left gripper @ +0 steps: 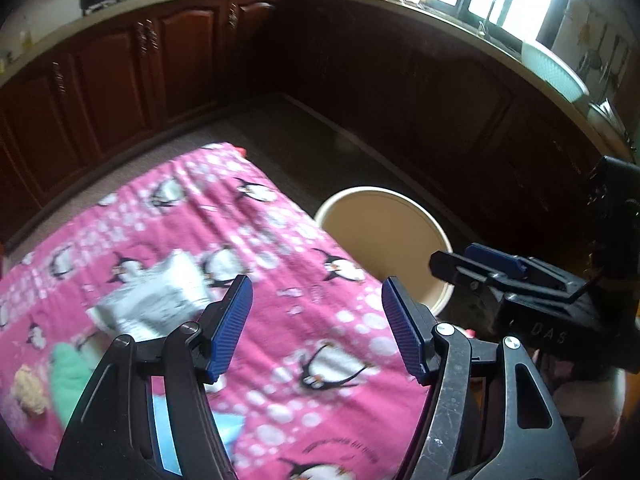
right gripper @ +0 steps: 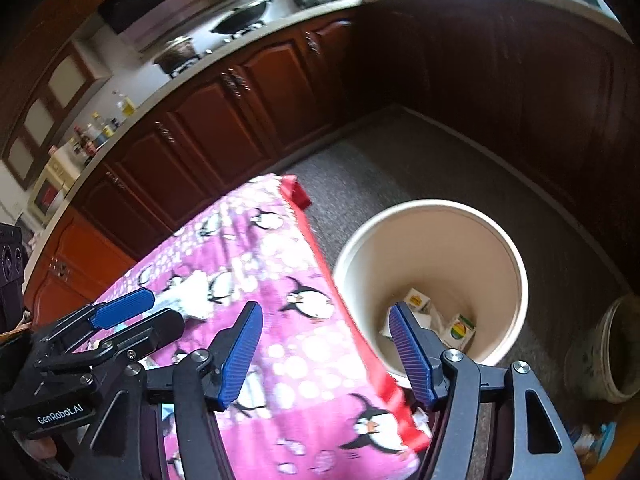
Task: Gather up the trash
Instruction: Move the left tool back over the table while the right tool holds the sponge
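Two hand-held grippers hang over a desk (left gripper: 280, 240) draped in pink penguin cloth. The left hand-held gripper (left gripper: 316, 328) has its jaws parted with nothing between them, and so does the right hand-held gripper (right gripper: 326, 352). Crumpled white paper (left gripper: 156, 300) lies on the cloth; small cartons (right gripper: 460, 330) sit inside the cream bin (right gripper: 516, 272) on the floor beside the desk.
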A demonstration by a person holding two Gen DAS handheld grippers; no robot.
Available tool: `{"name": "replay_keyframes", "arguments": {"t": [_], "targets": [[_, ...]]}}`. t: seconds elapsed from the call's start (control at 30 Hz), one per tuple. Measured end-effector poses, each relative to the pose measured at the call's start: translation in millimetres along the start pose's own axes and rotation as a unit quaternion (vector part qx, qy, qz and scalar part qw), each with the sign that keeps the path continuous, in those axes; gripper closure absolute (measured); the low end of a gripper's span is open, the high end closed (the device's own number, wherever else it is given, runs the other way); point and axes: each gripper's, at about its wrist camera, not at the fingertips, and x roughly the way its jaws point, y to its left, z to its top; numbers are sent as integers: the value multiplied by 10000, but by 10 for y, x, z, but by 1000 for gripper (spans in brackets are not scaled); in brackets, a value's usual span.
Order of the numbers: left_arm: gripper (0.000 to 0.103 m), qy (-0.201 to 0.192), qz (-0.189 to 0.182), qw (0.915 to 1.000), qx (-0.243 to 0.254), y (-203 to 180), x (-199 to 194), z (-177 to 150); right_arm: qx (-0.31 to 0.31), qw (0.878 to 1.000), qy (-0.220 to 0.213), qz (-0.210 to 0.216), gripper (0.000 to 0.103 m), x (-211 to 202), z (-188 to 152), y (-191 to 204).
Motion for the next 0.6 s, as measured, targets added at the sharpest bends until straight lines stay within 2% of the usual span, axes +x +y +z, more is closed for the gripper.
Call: {"name": "replay_keyframes", "arguments": {"t": [0.3,0.6], "targets": [[37,-312,475,9971,-498,607,-553,-385,-658,9976,-230,35,37,-115,-55,573],[37,-385,1070,9866,-1166,1233,-949,-805,-1102,9933,-331,53,37,-78,-159,1021]]}}
